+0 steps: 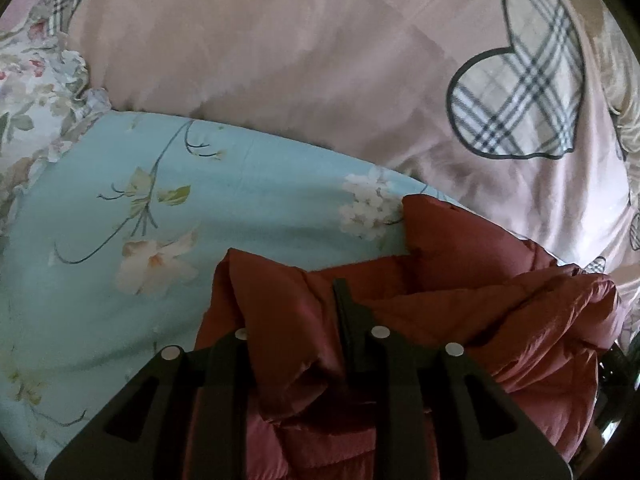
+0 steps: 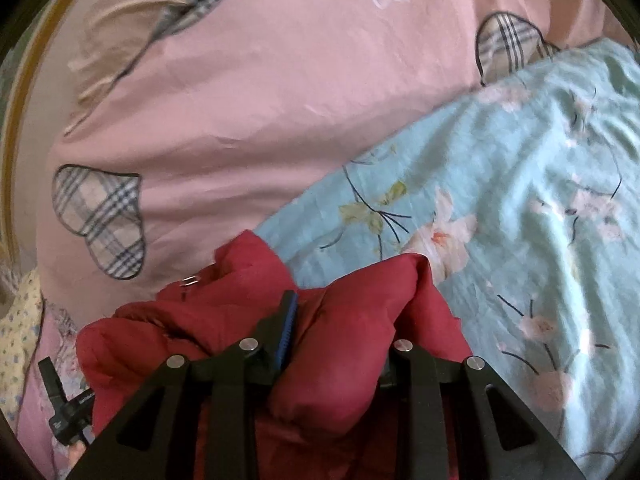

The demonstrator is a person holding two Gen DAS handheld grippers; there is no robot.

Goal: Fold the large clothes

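Observation:
A dark red puffer jacket [image 1: 460, 304] lies bunched on a bed. My left gripper [image 1: 296, 300] is shut on a thick fold of it; the right finger [image 1: 346, 312] shows, the left one is buried in fabric. In the right wrist view the same red jacket [image 2: 344, 344] is bunched between the fingers. My right gripper [image 2: 340, 312] is shut on that fold; its left finger with a blue pad [image 2: 286, 328] shows, the right finger is hidden by fabric. A metal ring [image 2: 192, 279] shows on the jacket.
The jacket rests on a light blue floral sheet [image 1: 120, 208] and a pink quilt with plaid hearts [image 1: 280, 48]. A floral pillow [image 1: 32, 92] sits at the left. In the right wrist view the left gripper's body [image 2: 66, 412] shows at lower left.

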